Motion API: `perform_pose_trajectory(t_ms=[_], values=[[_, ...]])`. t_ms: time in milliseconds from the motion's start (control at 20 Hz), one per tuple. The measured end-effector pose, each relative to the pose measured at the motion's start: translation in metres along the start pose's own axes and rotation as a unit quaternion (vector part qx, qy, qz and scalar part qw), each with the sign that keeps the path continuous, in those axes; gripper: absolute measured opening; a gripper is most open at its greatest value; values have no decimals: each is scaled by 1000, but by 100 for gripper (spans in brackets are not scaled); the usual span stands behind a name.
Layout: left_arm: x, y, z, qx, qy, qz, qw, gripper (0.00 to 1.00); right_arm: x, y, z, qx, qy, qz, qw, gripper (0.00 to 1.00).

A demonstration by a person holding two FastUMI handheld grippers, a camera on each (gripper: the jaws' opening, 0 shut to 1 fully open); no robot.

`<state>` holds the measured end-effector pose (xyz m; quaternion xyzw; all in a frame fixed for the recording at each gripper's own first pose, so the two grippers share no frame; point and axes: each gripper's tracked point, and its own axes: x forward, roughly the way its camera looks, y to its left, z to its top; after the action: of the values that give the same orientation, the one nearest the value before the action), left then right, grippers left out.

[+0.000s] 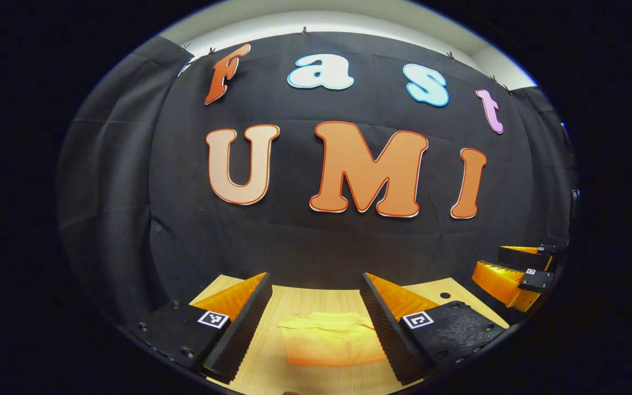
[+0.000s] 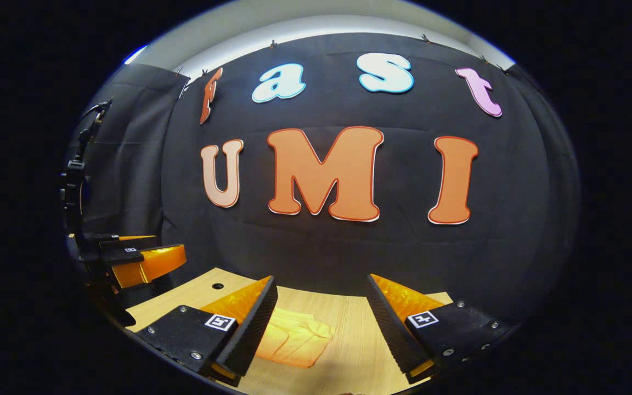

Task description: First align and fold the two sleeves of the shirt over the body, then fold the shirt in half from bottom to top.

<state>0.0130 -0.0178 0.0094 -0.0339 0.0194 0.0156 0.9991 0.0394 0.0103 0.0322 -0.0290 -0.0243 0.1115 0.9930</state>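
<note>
A yellow-orange shirt (image 1: 331, 341) lies folded into a compact rectangle on the light wooden table (image 1: 294, 299). In the left gripper view it rests between and below my left gripper (image 1: 316, 285), which hovers open above it and holds nothing. My right gripper (image 1: 519, 271) appears at the far right of that view, raised off the table. In the right gripper view the folded shirt (image 2: 293, 340) sits partly behind the left finger of my right gripper (image 2: 321, 288), which is open and empty. My left gripper (image 2: 140, 258) hangs at the left edge there.
The table (image 2: 349, 312) ends at the black cloth wall just behind the shirt. A small round hole (image 1: 445, 295) marks the tabletop near its back right, also seen as a hole (image 2: 218, 286) at the back left. A black stand with cables (image 2: 74, 181) rises at the left.
</note>
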Motion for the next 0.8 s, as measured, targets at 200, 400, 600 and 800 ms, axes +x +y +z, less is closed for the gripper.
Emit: perform_pose_trajectory(t_ms=[200,400,600,800], values=[[-14,21,-4,-35,1,-3,999,99,-15,14,-4,-2,-3,-2,1000,98],[-32,45,0,4,-9,3,1000,99,-33,36,-4,-10,-14,-8,1000,98],[-55,56,6,21,-27,-12,999,98,-49,59,-7,-5,-12,-7,1000,98],[-68,64,-1,24,-22,-23,999,98,-63,75,-16,0,3,-10,1000,98]])
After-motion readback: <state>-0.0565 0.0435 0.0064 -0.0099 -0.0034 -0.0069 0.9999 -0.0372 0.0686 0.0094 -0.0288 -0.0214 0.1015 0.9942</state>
